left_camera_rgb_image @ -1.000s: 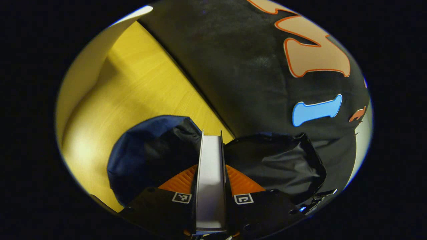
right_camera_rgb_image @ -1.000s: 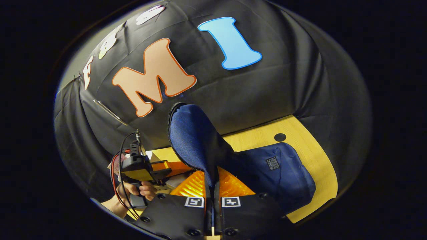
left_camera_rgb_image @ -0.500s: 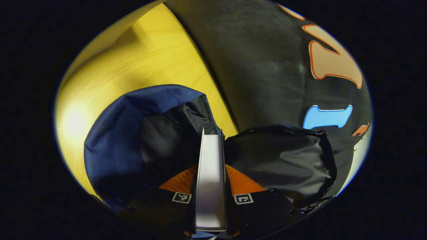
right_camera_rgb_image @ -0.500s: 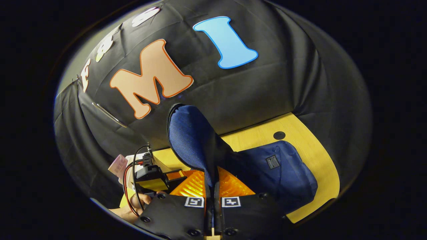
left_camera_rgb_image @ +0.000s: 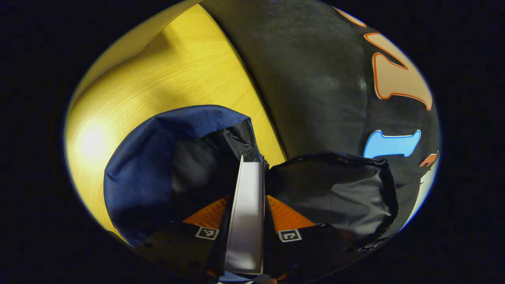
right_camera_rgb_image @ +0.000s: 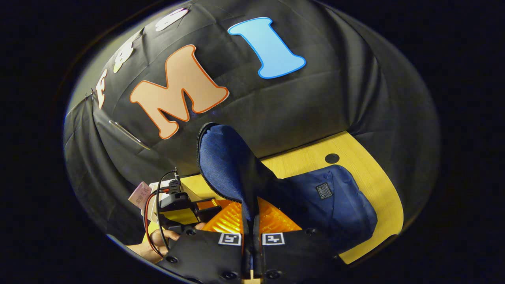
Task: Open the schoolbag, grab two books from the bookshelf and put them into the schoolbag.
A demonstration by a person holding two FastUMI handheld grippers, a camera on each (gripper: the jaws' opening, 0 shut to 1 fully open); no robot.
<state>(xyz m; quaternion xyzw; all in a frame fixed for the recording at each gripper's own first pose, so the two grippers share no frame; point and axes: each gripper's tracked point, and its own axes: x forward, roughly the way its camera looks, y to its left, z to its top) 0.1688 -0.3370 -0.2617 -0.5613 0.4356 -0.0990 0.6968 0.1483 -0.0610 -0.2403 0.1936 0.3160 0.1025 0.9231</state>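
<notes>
My left gripper (left_camera_rgb_image: 247, 197) is shut on a book (left_camera_rgb_image: 250, 177), seen edge-on with its pale pages toward the camera. The book's far end sits in the mouth of the navy schoolbag (left_camera_rgb_image: 142, 157), between the bag's black lining and the raised flap (left_camera_rgb_image: 335, 193). In the right gripper view, my right gripper (right_camera_rgb_image: 252, 213) is shut on that flap (right_camera_rgb_image: 225, 157) and holds it upright. The bag's body (right_camera_rgb_image: 339, 205) lies on the table to the right. A hand (right_camera_rgb_image: 156, 238) holding the other gripper shows at lower left, with the book's corner (right_camera_rgb_image: 139, 195) beside it.
The yellow wooden table (left_camera_rgb_image: 165, 75) runs under the bag to the black cloth wall (left_camera_rgb_image: 315, 79) behind it. A small dark round hole (right_camera_rgb_image: 332, 158) sits in the tabletop just beyond the bag.
My left gripper has carried the book down toward the bag's opening, so the bag looms larger. The right gripper has kept the flap raised, almost unmoved.
</notes>
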